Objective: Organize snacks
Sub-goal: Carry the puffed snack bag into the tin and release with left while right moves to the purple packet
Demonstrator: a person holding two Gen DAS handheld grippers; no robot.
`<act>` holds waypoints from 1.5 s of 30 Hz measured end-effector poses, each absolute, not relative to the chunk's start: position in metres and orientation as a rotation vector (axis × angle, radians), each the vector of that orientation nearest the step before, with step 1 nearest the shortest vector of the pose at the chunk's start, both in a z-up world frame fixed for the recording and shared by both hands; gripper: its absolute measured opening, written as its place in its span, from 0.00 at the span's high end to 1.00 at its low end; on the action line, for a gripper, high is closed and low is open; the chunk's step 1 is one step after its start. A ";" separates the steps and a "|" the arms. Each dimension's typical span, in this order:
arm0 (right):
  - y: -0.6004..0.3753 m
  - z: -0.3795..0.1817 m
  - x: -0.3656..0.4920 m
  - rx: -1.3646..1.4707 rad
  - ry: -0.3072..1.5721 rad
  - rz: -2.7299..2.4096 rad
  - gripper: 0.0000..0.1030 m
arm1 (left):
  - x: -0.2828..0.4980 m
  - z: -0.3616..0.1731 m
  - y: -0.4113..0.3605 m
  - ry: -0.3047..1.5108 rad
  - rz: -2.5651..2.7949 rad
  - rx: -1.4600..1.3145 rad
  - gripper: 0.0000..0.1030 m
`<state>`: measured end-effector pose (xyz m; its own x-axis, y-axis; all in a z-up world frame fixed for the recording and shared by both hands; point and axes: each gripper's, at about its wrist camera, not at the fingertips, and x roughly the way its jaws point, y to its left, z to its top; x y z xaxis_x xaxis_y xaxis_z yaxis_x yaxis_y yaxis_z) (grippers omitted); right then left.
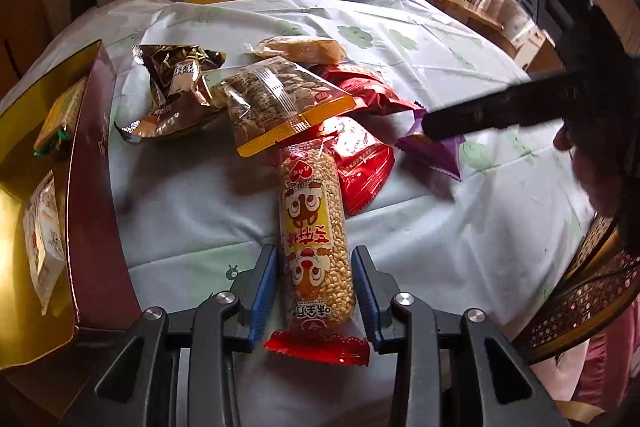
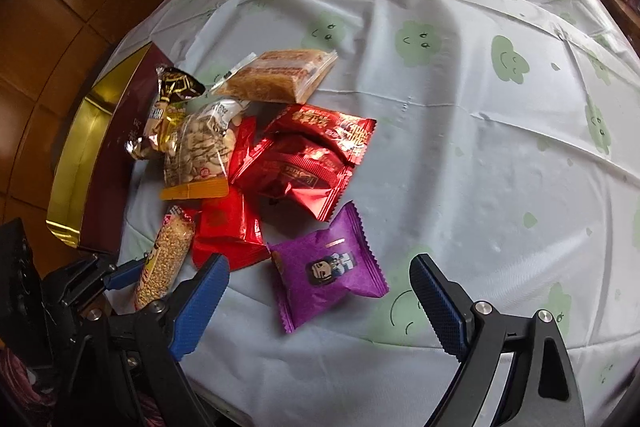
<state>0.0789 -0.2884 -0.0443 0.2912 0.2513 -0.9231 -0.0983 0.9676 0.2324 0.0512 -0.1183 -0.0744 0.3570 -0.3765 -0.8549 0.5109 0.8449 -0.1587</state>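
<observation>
The left gripper (image 1: 314, 291) is straddling a long clear tube-shaped packet of puffed golden grains with a cartoon label (image 1: 316, 247), its blue-padded fingers (image 1: 266, 291) sitting on either side of the packet's near half. The pads look just beside the wrapper, and whether they are pressing on it I cannot tell. The packet is lying flat on the desk, which is covered with a pale blue cloth printed with green smiling clouds (image 2: 460, 131), its red crimped end pointing toward the camera.

Its far end is lying under the orange edge of a clear bag of pale seeds (image 1: 276, 99). Beside that bag, crinkled brown foil packets (image 1: 176, 87) are lying to the left, glossy red foil packets (image 2: 308, 163) to the right, and a clear-wrapped golden-brown bar (image 2: 280, 75) is resting farther back.

The right gripper (image 2: 320, 291) is hanging over the desk with its fingers spread wide apart, holding nothing. A purple foil pouch with serrated ends and a small cartoon face (image 2: 328, 267) is lying on the cloth between and just ahead of those fingers, near the red packets.

At the desk's left edge a maroon box with a shiny gold interior (image 1: 92, 163) is standing open, with a few wrapped snacks (image 1: 44, 239) lying inside it.
</observation>
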 end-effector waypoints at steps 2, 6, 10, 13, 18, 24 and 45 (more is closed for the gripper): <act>-0.279 -0.049 0.079 0.077 1.260 0.232 0.16 | 0.051 -0.075 -0.115 1.060 -0.580 0.123 0.63; -0.264 -0.059 0.079 -0.045 1.266 0.206 0.31 | 0.050 -0.074 -0.113 1.050 -0.584 0.098 0.63; -0.255 -0.064 0.073 -0.116 1.255 0.203 0.44 | 0.047 -0.075 -0.111 1.023 -0.589 0.089 0.63; -0.252 -0.068 0.073 -0.129 1.255 0.206 0.45 | 0.046 -0.073 -0.111 1.016 -0.564 0.101 0.71; -0.253 -0.069 0.074 -0.125 1.258 0.208 0.45 | 0.043 -0.068 -0.108 1.009 -0.580 0.078 0.71; -0.247 -0.074 0.075 -0.169 1.242 0.210 0.45 | 0.032 -0.030 -0.094 0.916 -0.625 0.041 0.70; -0.239 -0.070 0.067 -0.198 1.231 0.204 0.44 | 0.141 -0.041 0.053 1.092 -0.203 -0.419 0.70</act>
<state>0.0670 -0.2387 -0.0701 0.3201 0.0472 -0.9462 -0.2601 0.9648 -0.0398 0.1410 0.0530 -0.0414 0.4519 -0.3622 -0.8153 -0.0445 0.9036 -0.4261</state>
